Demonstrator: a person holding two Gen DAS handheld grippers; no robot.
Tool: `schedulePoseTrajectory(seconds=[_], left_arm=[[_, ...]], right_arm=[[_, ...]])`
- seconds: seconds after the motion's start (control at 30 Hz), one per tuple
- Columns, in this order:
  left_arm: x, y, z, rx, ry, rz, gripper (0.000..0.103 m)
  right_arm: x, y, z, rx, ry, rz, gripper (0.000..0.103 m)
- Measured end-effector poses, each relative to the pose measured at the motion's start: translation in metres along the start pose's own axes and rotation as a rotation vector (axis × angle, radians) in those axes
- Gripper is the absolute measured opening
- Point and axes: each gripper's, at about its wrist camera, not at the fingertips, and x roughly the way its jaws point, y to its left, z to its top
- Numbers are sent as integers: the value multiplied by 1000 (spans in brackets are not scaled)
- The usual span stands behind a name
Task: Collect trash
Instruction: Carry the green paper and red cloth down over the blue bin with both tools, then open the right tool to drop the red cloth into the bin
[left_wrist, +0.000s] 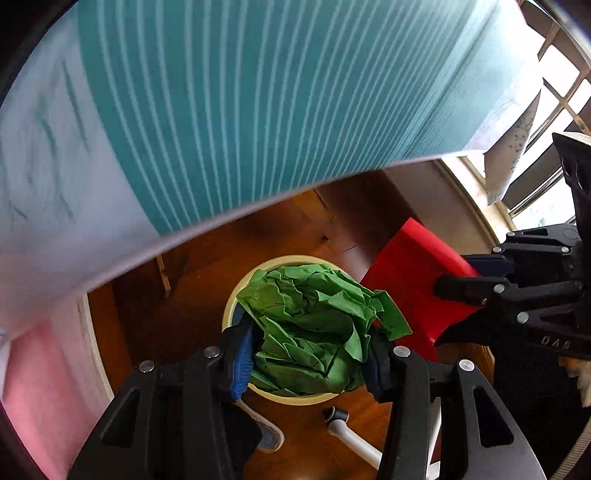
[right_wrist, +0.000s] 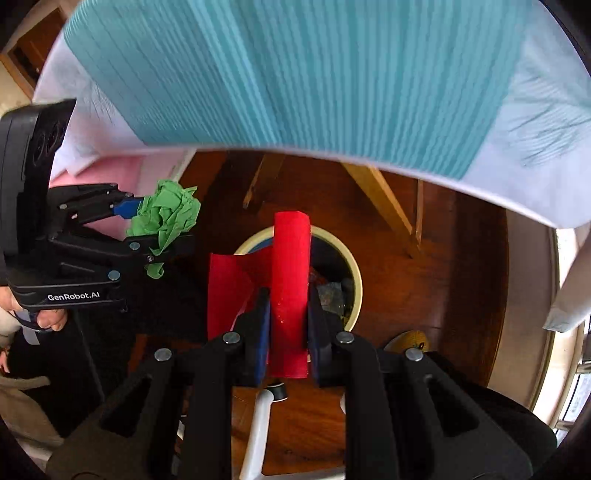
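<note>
A crumpled green paper ball sits between the blue pads of my left gripper, which is shut on it right above the round cream trash bin on the floor. At the right edge of the left wrist view, my right gripper pinches a red paper sheet. In the right wrist view the right gripper is shut on the folded red paper over the bin, which holds dark trash. The left gripper with the green ball hangs to its left.
A table edge with a teal striped cloth overhangs the bin. Around the bin there are a wooden floor, wooden legs, a white tube, a shoe and a pink surface. A window is at the right.
</note>
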Motion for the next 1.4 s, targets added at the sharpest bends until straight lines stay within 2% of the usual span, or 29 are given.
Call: schedulePoseTrajectory(seconds=[0.37,0.67,0.83,0.9,0.97,1.0,1.27,1.4], left_arm=[[52,0,-12,6,35,-9,49],[81,6,-4,-11,92,24,51],[92,4,-2,-7,121,47,62],[94,6,-3,-12,130,55,74],[95,9,-2,-20,138,58,82],[95,11,-2,-24,140,59,83],[91,14,-4,-45,161,58,83],[94,14,-4,-46,170,49,87]], right_arm=[[69,-7,1,45,50,16,15],[84,-23,2,117,67,51,16],[91,-20,4,99,71,47,19],[93,-19,4,99,79,49,22],[95,-17,3,99,84,49,30],[95,-17,3,98,84,47,35],[97,-19,4,105,89,40,36],[96,-18,4,102,86,37,36]])
